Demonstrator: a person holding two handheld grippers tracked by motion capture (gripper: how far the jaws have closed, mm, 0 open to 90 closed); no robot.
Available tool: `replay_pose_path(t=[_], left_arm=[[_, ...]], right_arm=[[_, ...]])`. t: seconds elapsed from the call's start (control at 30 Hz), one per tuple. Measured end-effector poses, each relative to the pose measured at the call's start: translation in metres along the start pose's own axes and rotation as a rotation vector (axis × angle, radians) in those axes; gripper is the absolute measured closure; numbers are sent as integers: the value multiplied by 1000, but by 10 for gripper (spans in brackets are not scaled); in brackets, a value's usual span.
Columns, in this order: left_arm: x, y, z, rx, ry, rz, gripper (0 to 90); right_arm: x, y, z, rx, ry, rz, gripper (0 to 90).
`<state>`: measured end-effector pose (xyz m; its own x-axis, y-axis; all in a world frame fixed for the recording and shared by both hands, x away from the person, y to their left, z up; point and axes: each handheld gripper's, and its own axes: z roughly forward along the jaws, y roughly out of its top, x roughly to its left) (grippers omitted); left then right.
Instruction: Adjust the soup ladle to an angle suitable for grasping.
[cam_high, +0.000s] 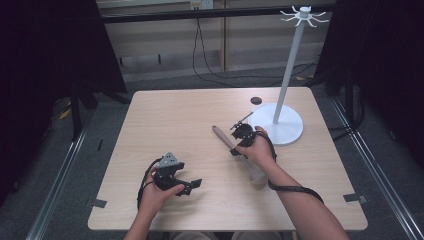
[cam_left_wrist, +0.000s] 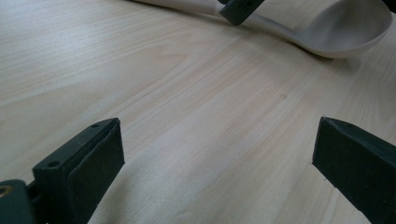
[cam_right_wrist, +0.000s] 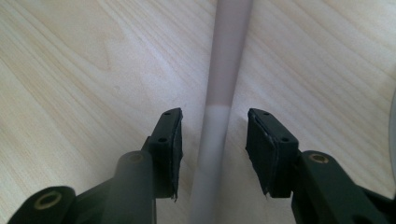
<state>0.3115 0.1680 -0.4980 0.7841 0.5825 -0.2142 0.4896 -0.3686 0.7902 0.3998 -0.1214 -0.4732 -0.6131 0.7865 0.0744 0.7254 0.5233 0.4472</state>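
A ladle lies flat on the wooden table (cam_high: 175, 115); its brownish handle (cam_high: 221, 135) points to the far left and its pale bowl (cam_high: 257, 175) lies under my right wrist. My right gripper (cam_high: 237, 148) points down over the handle's lower part. In the right gripper view the handle (cam_right_wrist: 229, 56) runs between the two pads (cam_right_wrist: 173, 135) with a gap on each side, so my right gripper (cam_right_wrist: 215, 128) is open around it. My left gripper (cam_high: 192, 184) rests at the near left, open and empty (cam_left_wrist: 219, 140). It faces the ladle's bowl (cam_left_wrist: 348, 32).
A white stand with a round base (cam_high: 282, 127) and a tall pole topped by hooks (cam_high: 303, 14) stands at the far right of the table, close behind my right hand. A small black disc (cam_high: 256, 100) lies by the far edge.
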Motion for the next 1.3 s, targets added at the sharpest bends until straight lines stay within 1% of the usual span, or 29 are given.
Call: replay_pose_path(t=[0.03,0.07,0.2,0.27,0.33,0.37,0.4,0.47,0.5,0.53,0.57,0.6,0.63,0.67,0.7,0.73,0.77,0.8,0.83,0.87,0.9,0.93,0.97,1.0,1.03,1.07,1.13,1.17,1.3], left_arm=[[0,0,0,4,2,5,19],[1,0,0,6,2,3,19],[1,0,-1,4,3,1,19],[1,0,-1,5,2,3,19],[2,0,-1,5,7,2,19],[2,0,-1,6,11,-1,19],[2,0,-1,6,11,-1,19],[2,0,-2,7,12,0,19],[2,0,-2,6,12,1,19],[2,0,-2,6,12,1,19],[2,0,-2,6,12,1,19],[2,-1,-2,7,13,1,19],[2,-1,-2,5,12,1,19],[2,0,-2,6,13,1,19],[2,0,-2,6,13,1,19],[3,0,-2,6,12,3,19],[2,0,-1,8,10,2,19],[2,0,-1,8,10,2,19],[3,0,-1,7,8,5,19],[2,0,0,7,3,5,19],[2,0,0,7,3,5,19],[2,0,1,5,2,3,19],[2,0,1,4,3,3,19],[1,0,1,5,3,3,19],[1,0,1,7,5,4,19],[1,0,1,8,6,6,19],[1,0,1,9,10,8,19],[1,0,1,9,10,8,19],[1,0,2,5,6,8,19]], right_arm=[[0,0,0,0,0,0,570],[1,0,1,2,-2,-2,591],[2,2,5,35,-5,-11,649],[2,2,6,39,-6,-12,655],[2,3,7,44,-16,-3,695],[2,4,7,46,-13,1,749],[2,5,8,44,-21,4,755],[2,5,8,44,-32,20,767],[2,5,7,49,-33,43,777],[2,5,7,49,-33,43,777],[2,4,7,41,-37,69,789],[1,4,7,41,-28,80,795],[0,3,8,30,-25,71,795],[0,1,7,22,-29,89,796],[0,1,7,22,-29,89,796],[-1,0,6,10,-28,104,796],[-4,-3,3,-22,-11,122,796],[-4,-3,3,-22,-11,122,796],[-6,-3,0,-34,-4,137,796],[-8,-4,-6,-60,10,159,797],[-8,-4,-6,-60,10,159,797],[-10,-6,-11,-93,15,173,797],[-11,-6,-14,-108,22,175,797],[-11,-6,-14,-108,22,175,797],[-13,-8,-19,-135,31,186,798],[-14,-9,-22,-146,35,194,797],[-13,-10,-26,-171,49,191,798],[-13,-10,-26,-171,49,191,798],[-12,-12,-35,-247,70,184,798]])
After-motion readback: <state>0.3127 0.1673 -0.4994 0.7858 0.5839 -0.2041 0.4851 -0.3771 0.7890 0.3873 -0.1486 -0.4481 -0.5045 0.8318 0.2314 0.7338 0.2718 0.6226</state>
